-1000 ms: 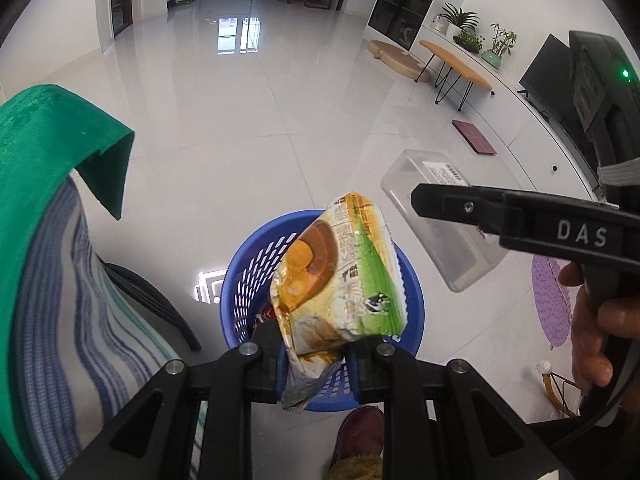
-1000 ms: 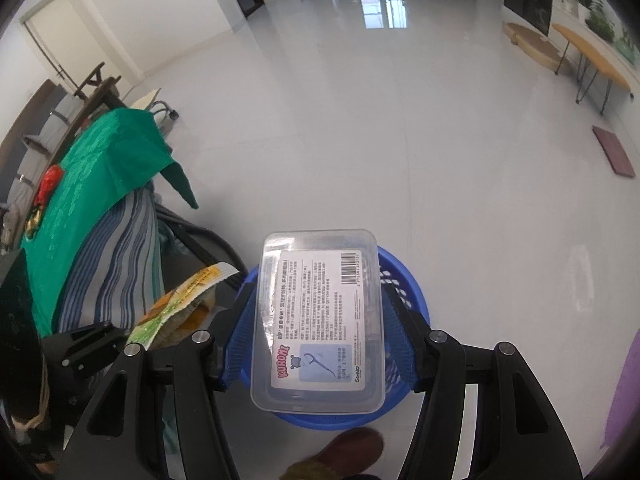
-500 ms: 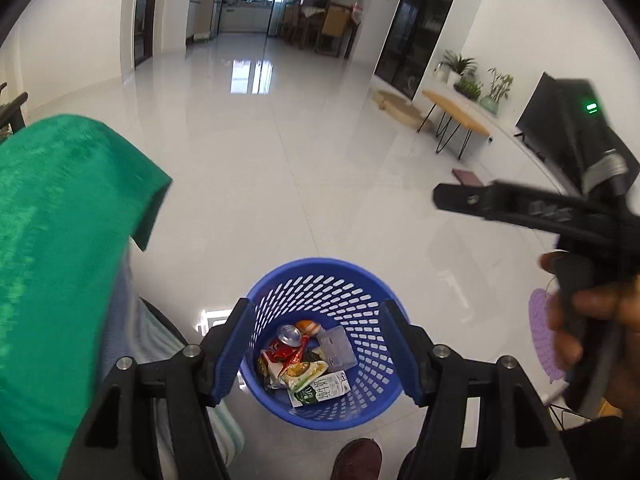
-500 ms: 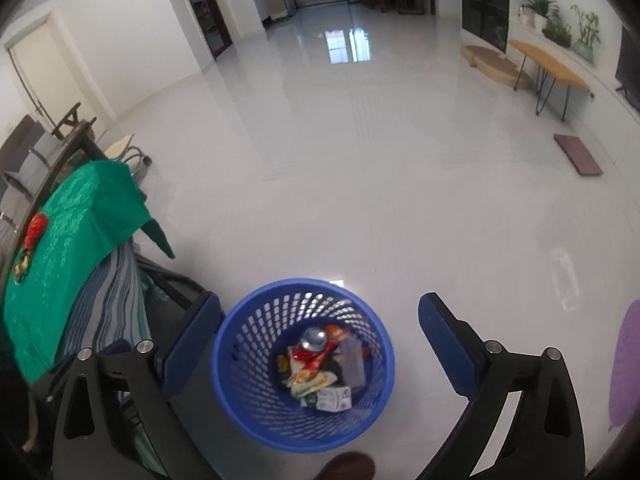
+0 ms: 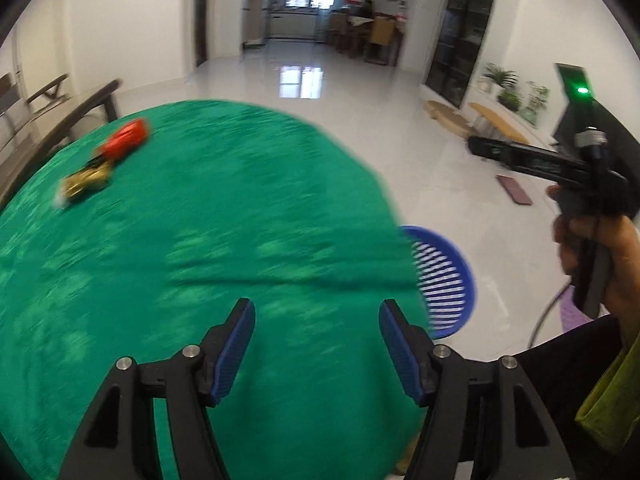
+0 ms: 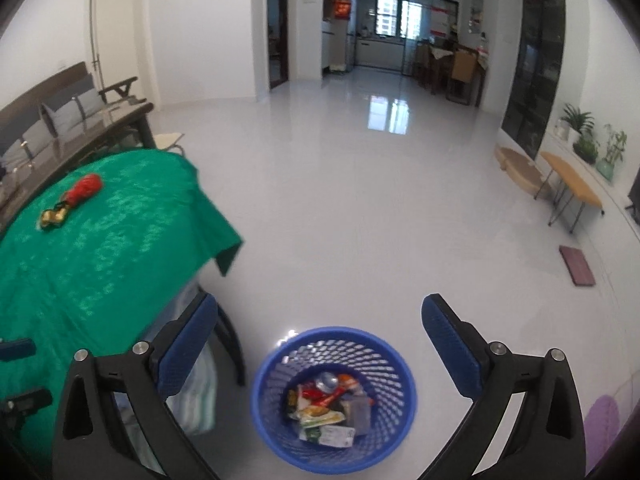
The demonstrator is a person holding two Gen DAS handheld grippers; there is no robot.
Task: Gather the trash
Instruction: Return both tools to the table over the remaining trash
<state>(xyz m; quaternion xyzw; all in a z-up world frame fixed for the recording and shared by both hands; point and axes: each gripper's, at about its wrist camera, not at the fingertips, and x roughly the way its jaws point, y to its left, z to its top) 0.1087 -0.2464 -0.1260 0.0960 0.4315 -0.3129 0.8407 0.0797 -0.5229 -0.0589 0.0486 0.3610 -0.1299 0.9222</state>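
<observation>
A blue mesh basket (image 6: 276, 428) stands on the floor beside the table and holds several wrappers and a clear box (image 6: 328, 412). My right gripper (image 6: 320, 300) hangs open and empty above it. My left gripper (image 5: 316, 308) is open and empty over the green tablecloth (image 5: 208, 220), with the basket (image 5: 444, 276) off to its right. A red wrapper (image 5: 124, 142) and a gold wrapper (image 5: 84, 182) lie at the cloth's far left; the right wrist view shows the red wrapper (image 6: 84, 188) and the gold wrapper (image 6: 54, 216) too. A hand (image 5: 592, 248) holds the right tool.
A striped cloth (image 6: 192, 380) hangs under the green one by a dark table leg (image 6: 232, 344). A sofa (image 6: 48, 124) stands behind the table. Glossy white floor (image 6: 360, 200) spreads ahead; low wooden tables (image 6: 572, 184) and plants line the right wall.
The snack packet and the clear box left the grippers and now lie in the basket. Both grippers opened and rose; the left one swung left over the green table.
</observation>
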